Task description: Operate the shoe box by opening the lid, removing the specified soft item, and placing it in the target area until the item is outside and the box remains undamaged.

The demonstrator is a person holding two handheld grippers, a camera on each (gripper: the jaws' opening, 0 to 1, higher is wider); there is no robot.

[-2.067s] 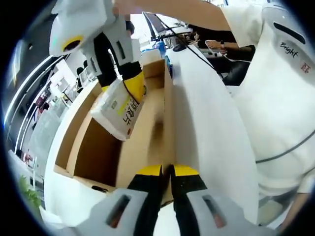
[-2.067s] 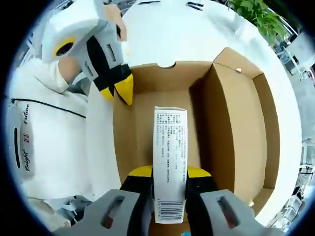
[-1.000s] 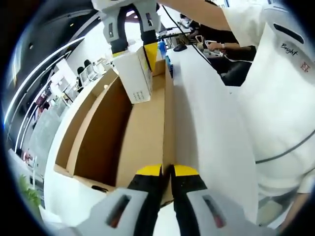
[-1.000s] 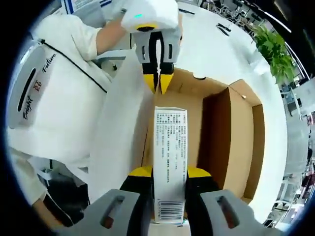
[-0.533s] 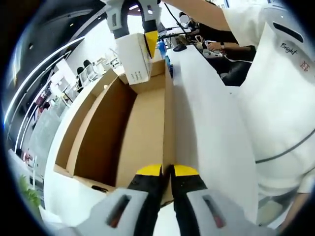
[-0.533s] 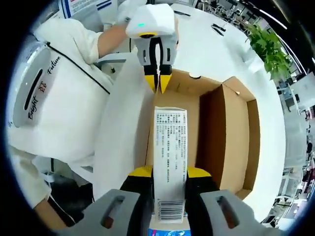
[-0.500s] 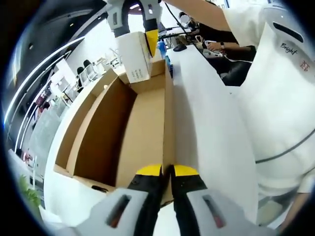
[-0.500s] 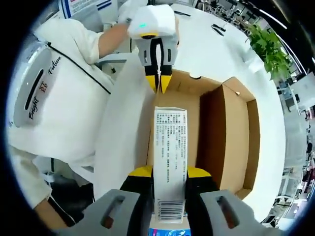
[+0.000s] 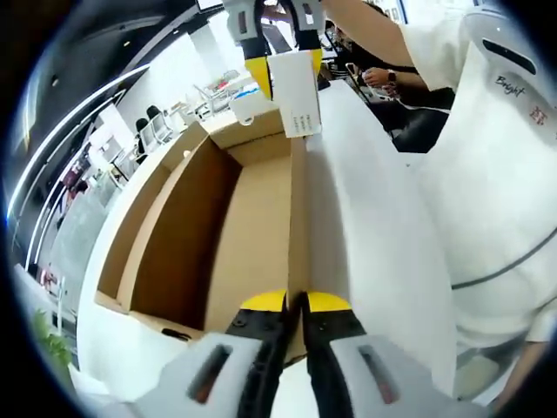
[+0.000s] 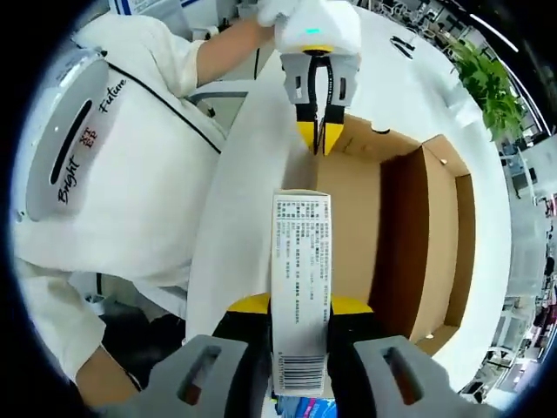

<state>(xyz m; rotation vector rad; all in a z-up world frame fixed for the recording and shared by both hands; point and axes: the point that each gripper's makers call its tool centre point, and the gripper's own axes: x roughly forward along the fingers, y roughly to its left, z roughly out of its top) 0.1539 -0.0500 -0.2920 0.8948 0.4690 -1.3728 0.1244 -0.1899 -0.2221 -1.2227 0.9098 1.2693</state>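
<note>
The open cardboard shoe box [image 9: 174, 235] has a bare brown inside, and its white lid [image 9: 374, 235] lies flat along its right side. My left gripper [image 9: 296, 300] is shut on the box's rim where box and lid meet. From the right gripper view, that left gripper [image 10: 318, 139] pinches the far rim of the box [image 10: 418, 235]. My right gripper [image 10: 300, 305] is shut on a white printed pack [image 10: 300, 261], held above the lid's edge [image 10: 244, 218]. In the left gripper view the right gripper [image 9: 285, 68] holds the pack [image 9: 296, 100] high over the box's far end.
A person in a white shirt [image 10: 104, 174] stands close along the lid side [image 9: 496, 157]. The white table [image 10: 383, 61] runs beyond the box, with a green plant [image 10: 483, 74] at its far corner. Desks and seated people fill the background.
The right gripper has carried the pack up out of the box and sideways, from above the box's inside to above the lid's edge. The left gripper has stayed on the rim.
</note>
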